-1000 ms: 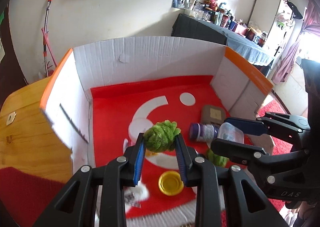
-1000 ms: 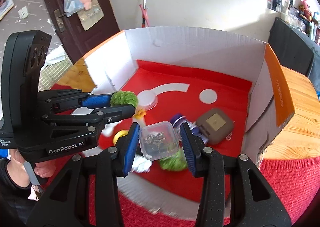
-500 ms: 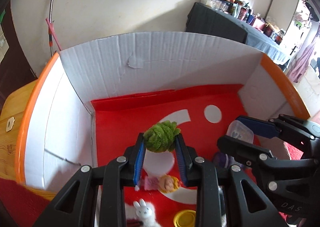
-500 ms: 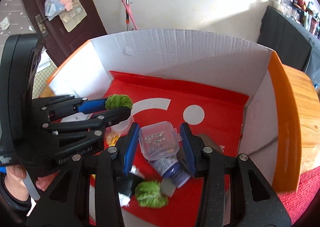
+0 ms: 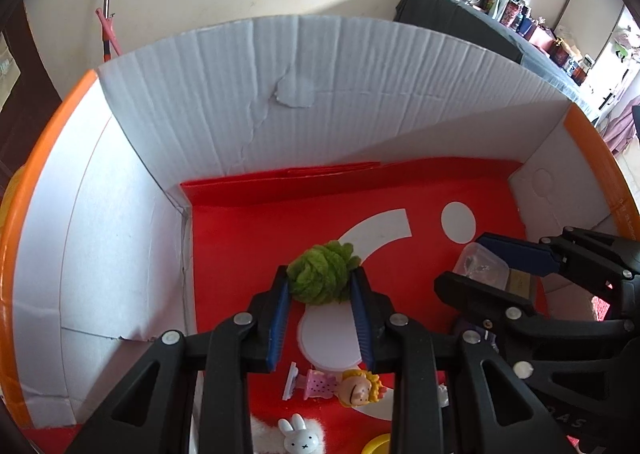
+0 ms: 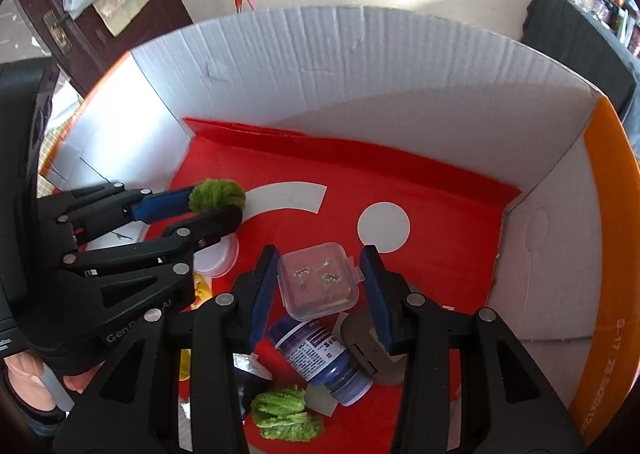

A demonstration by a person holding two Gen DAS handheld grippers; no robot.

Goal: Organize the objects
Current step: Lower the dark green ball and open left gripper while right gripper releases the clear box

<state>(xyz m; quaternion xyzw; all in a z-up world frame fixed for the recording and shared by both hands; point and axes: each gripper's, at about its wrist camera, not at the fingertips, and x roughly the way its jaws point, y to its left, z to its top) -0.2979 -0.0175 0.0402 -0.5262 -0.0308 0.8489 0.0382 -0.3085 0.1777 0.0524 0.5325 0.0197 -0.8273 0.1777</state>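
Note:
My left gripper [image 5: 320, 286] is shut on a fuzzy green ball [image 5: 320, 274] and holds it above the red floor of a white cardboard box [image 5: 320, 94]. It also shows in the right wrist view [image 6: 218, 206] with the green ball [image 6: 216, 194]. My right gripper [image 6: 322, 274] is shut on a small clear plastic case [image 6: 320, 280] with tiny metal pieces inside, held over the box floor. The right gripper shows in the left wrist view [image 5: 492, 266] with the clear case [image 5: 478, 264].
On the box floor lie a purple bottle [image 6: 320, 358], a brown pouch [image 6: 364, 350], a green leafy toy [image 6: 286, 418], a white lid [image 5: 332, 338], a doll clip [image 5: 340, 388], a rabbit figure [image 5: 298, 436] and a yellow cap [image 5: 378, 446]. Orange-edged walls surround it.
Both grippers have moved forward and deeper into the box with their loads; the back wall is closer. The objects on the floor have slid toward the bottom of both views.

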